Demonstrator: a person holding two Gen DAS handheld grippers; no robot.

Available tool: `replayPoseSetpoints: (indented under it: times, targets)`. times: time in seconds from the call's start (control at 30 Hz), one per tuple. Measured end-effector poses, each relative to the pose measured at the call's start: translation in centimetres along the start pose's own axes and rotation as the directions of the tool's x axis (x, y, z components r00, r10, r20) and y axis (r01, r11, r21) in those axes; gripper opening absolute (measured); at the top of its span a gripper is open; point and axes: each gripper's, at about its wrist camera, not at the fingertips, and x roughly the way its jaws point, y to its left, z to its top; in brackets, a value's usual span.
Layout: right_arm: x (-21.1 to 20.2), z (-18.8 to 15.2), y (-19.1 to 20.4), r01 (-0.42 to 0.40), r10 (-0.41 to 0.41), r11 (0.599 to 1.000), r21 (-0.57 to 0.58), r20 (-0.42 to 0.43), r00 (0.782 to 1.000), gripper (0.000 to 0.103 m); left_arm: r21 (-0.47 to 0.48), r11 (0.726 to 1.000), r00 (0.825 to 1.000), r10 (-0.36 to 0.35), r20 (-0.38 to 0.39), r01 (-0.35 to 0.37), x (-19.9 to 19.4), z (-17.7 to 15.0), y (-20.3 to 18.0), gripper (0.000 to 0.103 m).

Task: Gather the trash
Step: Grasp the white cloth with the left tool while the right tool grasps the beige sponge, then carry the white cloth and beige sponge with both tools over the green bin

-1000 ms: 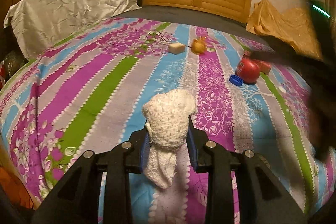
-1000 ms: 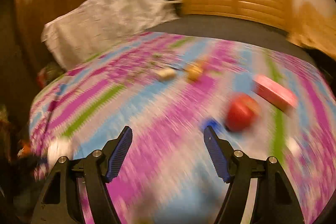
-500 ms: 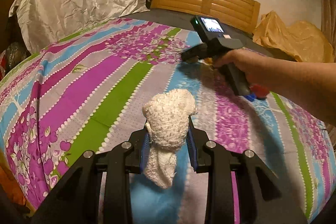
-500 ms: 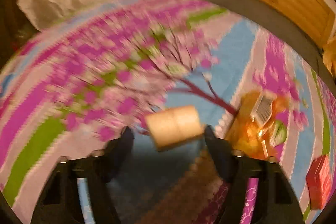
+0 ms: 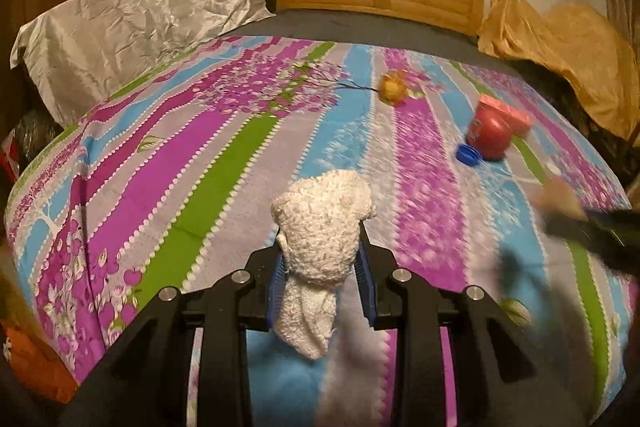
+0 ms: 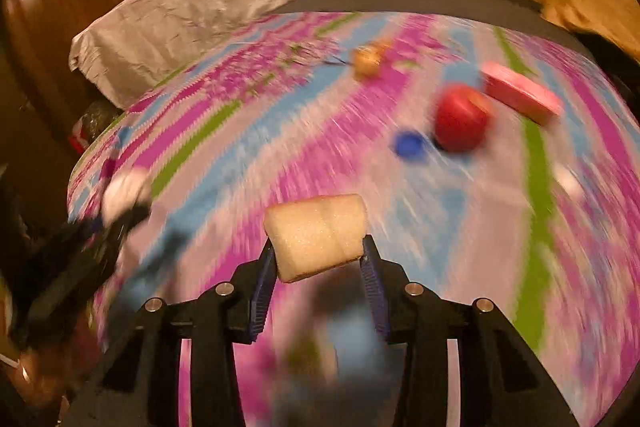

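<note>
Above the bed (image 5: 224, 163), left gripper (image 5: 323, 263) clamping white cloth (image 5: 320, 227), right gripper (image 6: 318, 259) clamping foam block (image 6: 316, 235); best carried level, grip firm, to bin.

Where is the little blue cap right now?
The blue cap lies on the striped bedspread, right of centre in both views, touching or nearly touching the near-left side of the red can.

Left tool (image 5: 323, 269) clamped on white cloth wad (image 5: 322, 227), right tool (image 6: 319, 267) clamped on foam block (image 6: 317, 235)
</note>
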Motion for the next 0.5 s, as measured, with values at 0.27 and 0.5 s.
replayPoseSetpoints:
  times: [0.27,0.5]
  targets:
    - [-12.5,-6.8,-0.8,0.04,-0.046,0.998,0.043,0.156,0.987,0.042,0.086,0.995,0.999,-0.044,0.007,0.043,-5.5,-0.7,-5.8,0.029]
    - [-21.4,-7.8,-3.5,0.092,-0.111,0.993,0.076,0.308,0.945,0.042,0.182,0.977,0.99,-0.128,0.063,0.114,-10.8,0.4,-12.4,0.029]
